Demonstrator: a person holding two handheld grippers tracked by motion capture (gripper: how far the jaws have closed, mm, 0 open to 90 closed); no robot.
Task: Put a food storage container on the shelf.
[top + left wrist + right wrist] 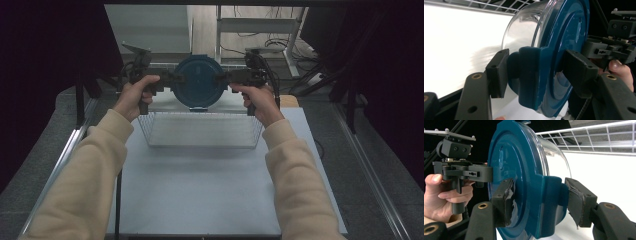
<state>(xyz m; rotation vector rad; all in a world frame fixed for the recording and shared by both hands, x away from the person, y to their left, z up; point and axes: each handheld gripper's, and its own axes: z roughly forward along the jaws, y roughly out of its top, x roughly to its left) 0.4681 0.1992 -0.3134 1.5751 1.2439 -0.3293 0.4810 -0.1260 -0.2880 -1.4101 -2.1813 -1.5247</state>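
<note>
The round clear glass bowl with dark blue plastic lid (199, 82) is held on edge, apparently above the wire basket (200, 131); the left claw (536, 72) and right claw (537, 202) each clamp a lid tab.

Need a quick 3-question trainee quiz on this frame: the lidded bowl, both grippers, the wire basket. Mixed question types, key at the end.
1. True or false: the container with the blue lid rests flat on the table.
2. What does each gripper clamp on? A) the glass wall B) a blue clip tab at the lid's edge C) the wire basket
3. In the high view, where is the container relative to the basket?

Key
1. False: it is held up on edge between the left gripper and the right gripper.
2. B: the left at the tab, the right at the tab.
3. Just beyond the basket's far rim and above it, lid facing the person.
</note>
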